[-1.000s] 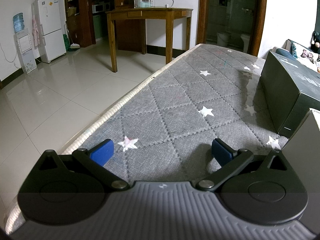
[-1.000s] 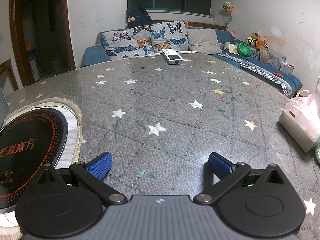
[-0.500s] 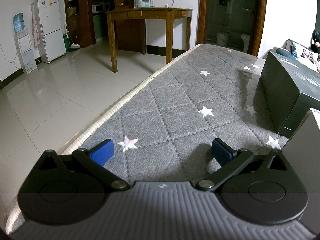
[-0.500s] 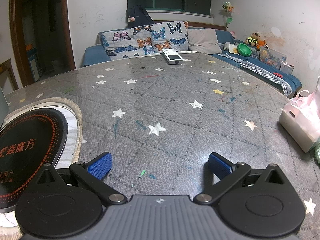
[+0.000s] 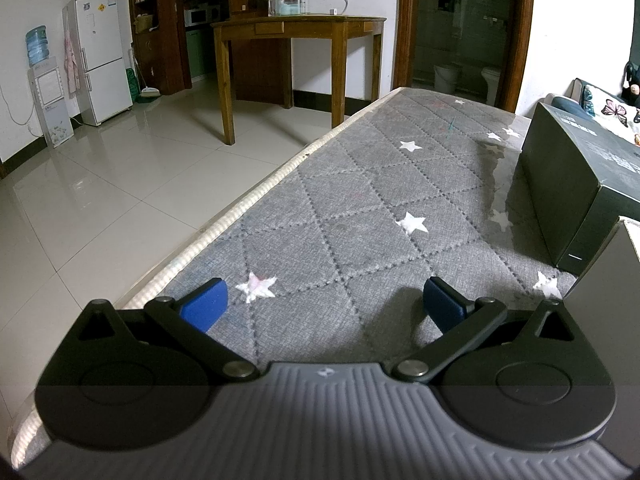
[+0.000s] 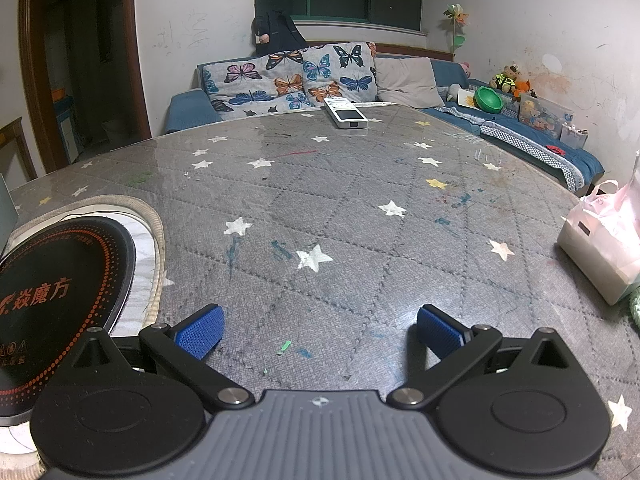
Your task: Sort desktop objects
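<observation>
Both the left gripper (image 5: 323,304) and the right gripper (image 6: 318,330) are held spread wide, empty, above the surface (image 6: 360,208). A white remote (image 6: 345,113) is seen at its far edge, a dark box (image 5: 568,184) near its right edge.

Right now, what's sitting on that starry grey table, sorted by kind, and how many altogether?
Boxes: 2, a dark box and a grey box beside it.
Remote-like white device: 1.
Black round cooktop: 1.
Pink plastic bag: 1.
Total: 5 on the table.

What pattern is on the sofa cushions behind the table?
Colourful butterflies on a pale ground, on the sofa cushions; the right wrist view shows them best.
</observation>
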